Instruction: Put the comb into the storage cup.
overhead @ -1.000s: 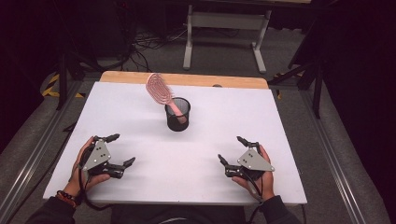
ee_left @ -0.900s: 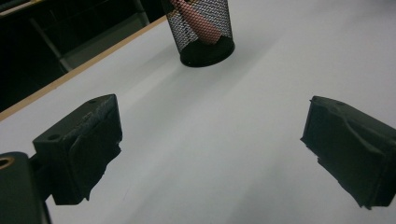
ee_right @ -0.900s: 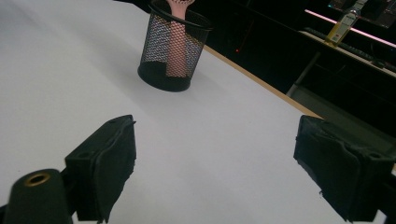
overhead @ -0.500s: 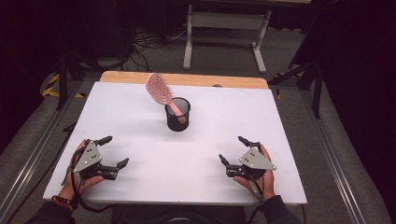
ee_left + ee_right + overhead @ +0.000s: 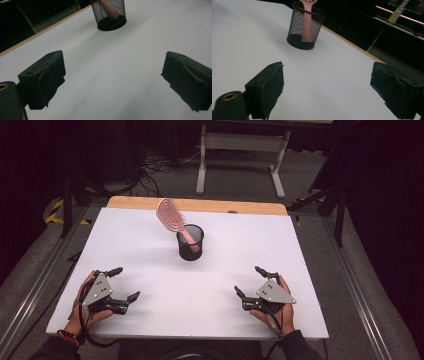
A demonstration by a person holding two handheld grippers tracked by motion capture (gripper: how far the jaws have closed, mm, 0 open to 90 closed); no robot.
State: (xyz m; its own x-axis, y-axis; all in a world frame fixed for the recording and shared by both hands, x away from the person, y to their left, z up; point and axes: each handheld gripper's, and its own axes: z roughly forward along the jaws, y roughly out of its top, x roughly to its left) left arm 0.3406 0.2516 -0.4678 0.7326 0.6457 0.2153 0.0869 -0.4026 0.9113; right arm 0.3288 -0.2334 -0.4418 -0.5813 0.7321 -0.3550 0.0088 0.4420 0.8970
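Observation:
A black mesh cup [image 5: 190, 242] stands upright near the middle of the white table [image 5: 240, 245]. A pink hairbrush [image 5: 171, 216] stands in it handle down, its head leaning out to the upper left. The cup [image 5: 109, 13] sits far ahead in the left gripper view, and the cup [image 5: 305, 25] with the brush handle [image 5: 306, 23] shows in the right gripper view. My left gripper [image 5: 124, 283] rests open near the front left edge, held by a hand. My right gripper [image 5: 248, 280] rests open near the front right. Nothing lies between either pair of jaws.
A wooden strip [image 5: 200, 205] runs along the table's far edge. Behind it stand a white frame leg [image 5: 202, 160] and cables on the grey floor. A dark bench with a bottle [image 5: 395, 13] lies beyond the table in the right gripper view.
My left gripper has drawn back toward the front left corner of the table. The right gripper has barely shifted. Cup and brush have stayed put.

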